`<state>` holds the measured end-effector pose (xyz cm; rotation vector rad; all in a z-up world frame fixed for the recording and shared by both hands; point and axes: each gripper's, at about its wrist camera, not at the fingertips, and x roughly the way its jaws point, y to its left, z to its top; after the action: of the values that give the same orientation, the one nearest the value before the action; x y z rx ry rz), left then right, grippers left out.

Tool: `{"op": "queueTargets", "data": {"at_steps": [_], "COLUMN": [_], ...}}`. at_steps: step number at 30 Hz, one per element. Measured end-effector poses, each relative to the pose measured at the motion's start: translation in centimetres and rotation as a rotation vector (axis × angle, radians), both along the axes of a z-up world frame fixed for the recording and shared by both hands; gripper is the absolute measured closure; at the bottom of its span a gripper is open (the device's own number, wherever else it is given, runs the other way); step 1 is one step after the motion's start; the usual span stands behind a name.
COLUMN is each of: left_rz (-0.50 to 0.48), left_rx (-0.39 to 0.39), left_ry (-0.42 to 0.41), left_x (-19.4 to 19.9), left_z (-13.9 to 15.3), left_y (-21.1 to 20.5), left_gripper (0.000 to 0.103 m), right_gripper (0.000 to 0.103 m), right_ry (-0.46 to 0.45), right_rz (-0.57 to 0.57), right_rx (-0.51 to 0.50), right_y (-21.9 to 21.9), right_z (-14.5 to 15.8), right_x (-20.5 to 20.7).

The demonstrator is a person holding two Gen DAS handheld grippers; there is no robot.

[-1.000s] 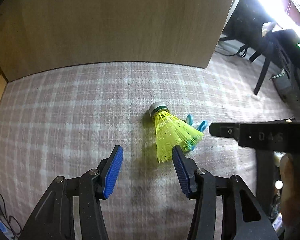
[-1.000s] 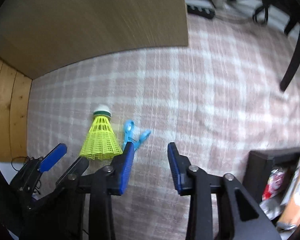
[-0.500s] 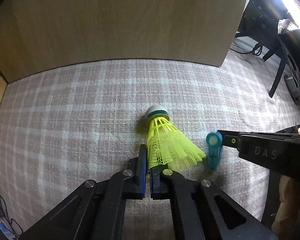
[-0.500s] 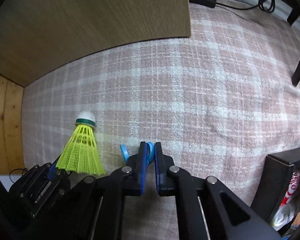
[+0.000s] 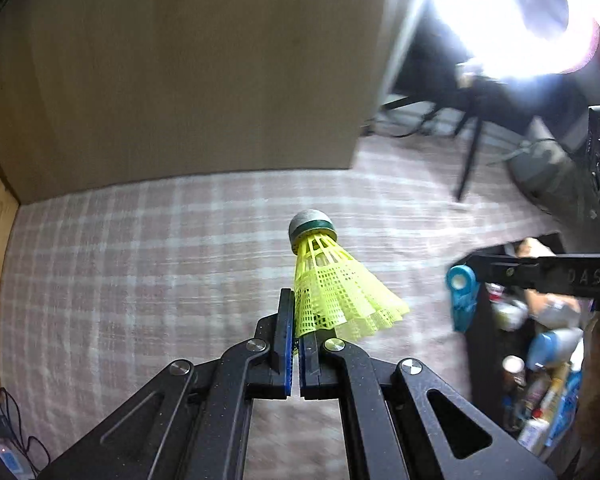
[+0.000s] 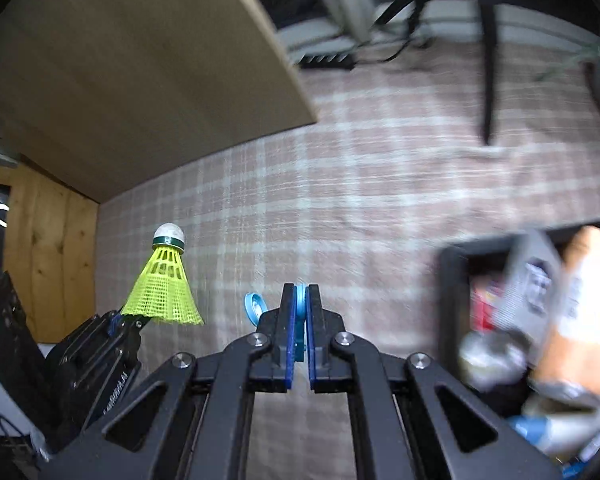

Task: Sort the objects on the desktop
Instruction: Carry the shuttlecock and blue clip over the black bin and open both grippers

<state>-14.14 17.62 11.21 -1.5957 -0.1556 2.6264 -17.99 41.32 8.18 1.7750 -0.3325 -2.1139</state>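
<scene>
My left gripper (image 5: 298, 320) is shut on the skirt edge of a yellow shuttlecock (image 5: 332, 280) with a white cork and green band, held above the pink checked cloth (image 5: 140, 272). The shuttlecock also shows in the right wrist view (image 6: 165, 280), at the tip of the left gripper (image 6: 118, 318). My right gripper (image 6: 300, 308) is shut on a blue clip (image 6: 256, 307), held above the cloth. In the left wrist view the blue clip (image 5: 462, 296) hangs from the right gripper (image 5: 470, 270) at the right.
A black box (image 6: 454, 280) with several packets and bottles sits at the right on the cloth; it also shows in the left wrist view (image 5: 478, 360). A wooden board (image 5: 180, 72) stands behind. Black stand legs (image 6: 486, 80) and cables lie at the back.
Both grippers closed from open, the left on the shuttlecock, the right on the blue clip. Both have since lifted their objects off the cloth and moved toward the black box.
</scene>
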Motion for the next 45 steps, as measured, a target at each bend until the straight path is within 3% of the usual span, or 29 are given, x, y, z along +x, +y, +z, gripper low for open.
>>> {"op": "queueTargets", "data": {"at_steps": [4, 11, 18, 23, 29, 35, 37, 38, 40, 45], "left_rz": [-0.090, -0.310, -0.476, -0.551, -0.622, -0.664, -0.687, -0.695, -0.694, -0.666], "left_rx": [0.021, 0.029, 0.008, -0.017, -0.024, -0.055, -0.070, -0.074, -0.074, -0.085], "left_ry": [0.040, 0.072, 0.064, 0.055, 0.054, 0.036, 0.027, 0.005, -0.005, 0.027], "left_x": [2.1, 6.9, 9.9, 9.8, 10.1, 10.8, 11.1, 11.2, 11.3, 11.6], "left_z": [2.8, 4.6, 4.9, 4.5, 3.9, 1.9, 1.4, 1.0, 1.1, 2.5], "left_y": [4.2, 13.9, 22.5, 28.1, 33.3, 36.4, 36.8, 37.0, 36.9, 35.6], "left_gripper": [0.102, 0.102, 0.102, 0.102, 0.102, 0.102, 0.098, 0.084, 0.068, 0.069], "right_gripper": [0.098, 0.098, 0.098, 0.098, 0.098, 0.098, 0.098, 0.098, 0.095, 0.086], "right_ry": [0.053, 0.120, 0.105, 0.078, 0.050, 0.039, 0.029, 0.023, 0.008, 0.017], "right_rz": [-0.070, -0.234, -0.407, -0.497, -0.562, -0.538, -0.523, -0.503, -0.485, -0.469], "right_rx": [0.011, 0.075, 0.114, 0.145, 0.183, 0.247, 0.261, 0.259, 0.256, 0.233], "right_y": [2.1, 12.1, 21.8, 27.0, 30.7, 31.5, 31.4, 31.2, 31.0, 30.7], "right_z": [4.0, 9.3, 8.3, 6.9, 5.3, 4.0, 3.4, 3.0, 2.6, 3.1], "right_x": [1.3, 7.4, 12.4, 14.9, 16.1, 15.1, 14.8, 14.6, 14.4, 14.6]}}
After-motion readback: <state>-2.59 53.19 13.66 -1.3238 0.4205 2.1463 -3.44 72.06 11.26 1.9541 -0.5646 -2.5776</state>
